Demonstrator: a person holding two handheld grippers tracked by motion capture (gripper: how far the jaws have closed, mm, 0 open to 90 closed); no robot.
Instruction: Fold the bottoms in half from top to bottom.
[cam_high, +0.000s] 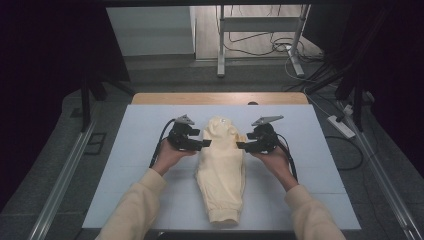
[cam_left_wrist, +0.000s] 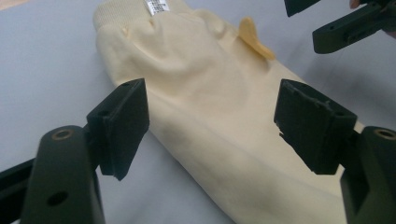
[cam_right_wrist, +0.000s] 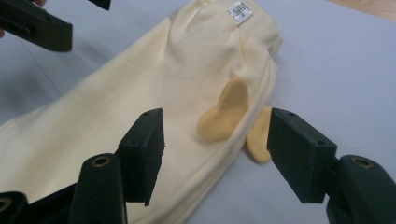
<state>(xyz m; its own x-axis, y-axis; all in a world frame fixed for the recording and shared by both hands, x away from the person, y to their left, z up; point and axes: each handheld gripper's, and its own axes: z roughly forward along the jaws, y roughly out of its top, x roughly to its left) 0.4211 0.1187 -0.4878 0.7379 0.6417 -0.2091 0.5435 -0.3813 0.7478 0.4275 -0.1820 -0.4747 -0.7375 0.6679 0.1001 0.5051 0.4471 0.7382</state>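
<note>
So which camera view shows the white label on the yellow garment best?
The right gripper view: the label is near and turned toward the camera, on the ribbed end of the garment. The left gripper view cuts the label at the top edge. In the high view it is a tiny speck.
</note>
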